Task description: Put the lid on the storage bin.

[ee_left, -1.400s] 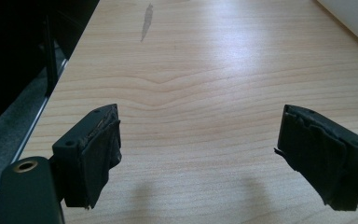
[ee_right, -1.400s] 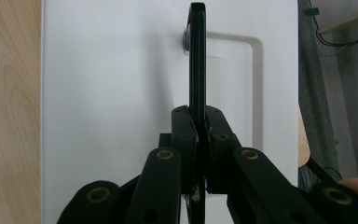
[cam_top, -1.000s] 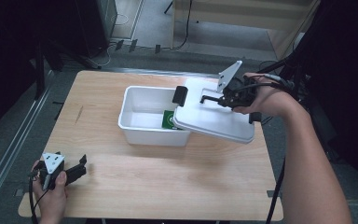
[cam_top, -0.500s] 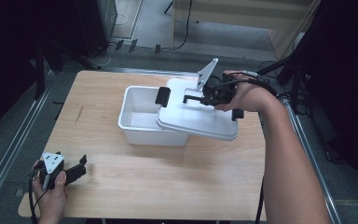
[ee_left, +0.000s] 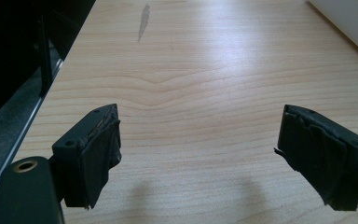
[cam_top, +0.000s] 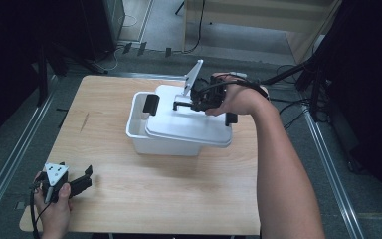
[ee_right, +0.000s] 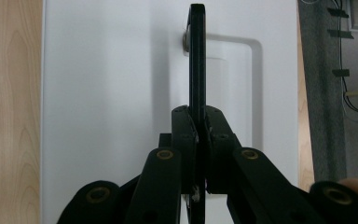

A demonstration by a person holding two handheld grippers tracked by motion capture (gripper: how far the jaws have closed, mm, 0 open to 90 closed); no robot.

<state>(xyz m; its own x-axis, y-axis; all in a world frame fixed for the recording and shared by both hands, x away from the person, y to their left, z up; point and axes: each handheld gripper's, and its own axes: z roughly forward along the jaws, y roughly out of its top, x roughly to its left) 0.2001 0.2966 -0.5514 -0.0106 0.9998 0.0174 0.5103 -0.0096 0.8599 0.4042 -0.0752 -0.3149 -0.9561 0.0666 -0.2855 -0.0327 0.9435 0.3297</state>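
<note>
A white plastic box (cam_top: 138,133) stands in the middle of the wooden table (cam_top: 179,199). Its white lid (cam_top: 189,124) lies over most of the box and leaves a strip open at the left. My right gripper (cam_top: 194,102) is shut on the lid's thin black handle (cam_top: 178,104). In the right gripper view the handle (ee_right: 196,56) stands on edge between the closed jaws (ee_right: 198,126), above the lid (ee_right: 112,93). My left gripper (cam_top: 82,181) rests at the table's front left corner. Its jaws (ee_left: 200,154) are open with bare wood between them.
Black latches sit at the box's left end (cam_top: 150,103) and by the lid's right edge (cam_top: 231,118). Metal rails run along both sides of the table, and cables lie on the floor behind. A corner of the box (ee_left: 354,23) shows far from the left gripper.
My right gripper has carried the lid leftward over the box, which is now mostly covered. The green item inside is hidden. The left gripper has stayed still.
</note>
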